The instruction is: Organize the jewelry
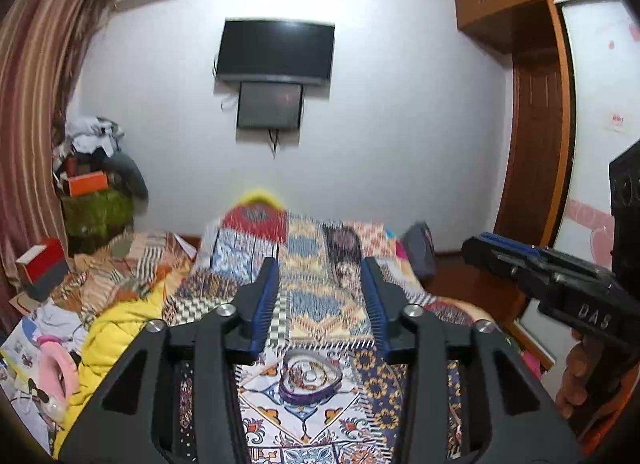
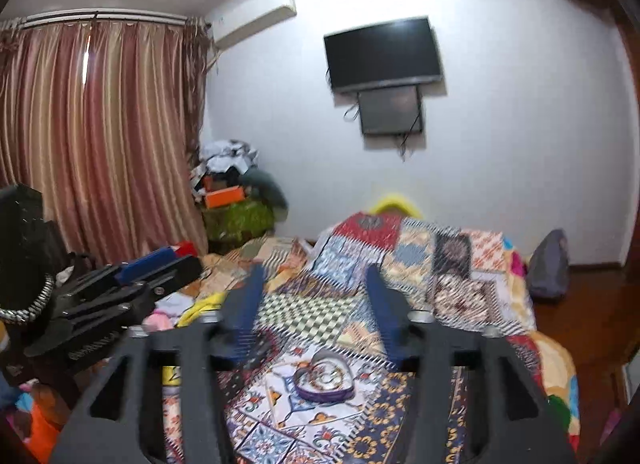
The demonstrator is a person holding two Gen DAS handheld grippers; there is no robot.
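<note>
Heart-shaped jewelry dish (image 1: 310, 378) on bed (image 1: 320, 284), below both grippers, left gripper (image 1: 320, 276) & right gripper (image 2: 316, 284) jaws apart, empty

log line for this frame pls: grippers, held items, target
left hand-held gripper: open, empty | right hand-held gripper: open, empty | heart-shaped jewelry box: on patterned bedspread, below both, untouched

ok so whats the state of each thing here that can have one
left gripper: open, nothing between the pads
right gripper: open, nothing between the pads
heart-shaped box: lying on the bedspread, no lid on it, jewelry inside
television: screen dark
smaller screen: dark
curtain: drawn shut
bedspread: spread over the bed
</note>
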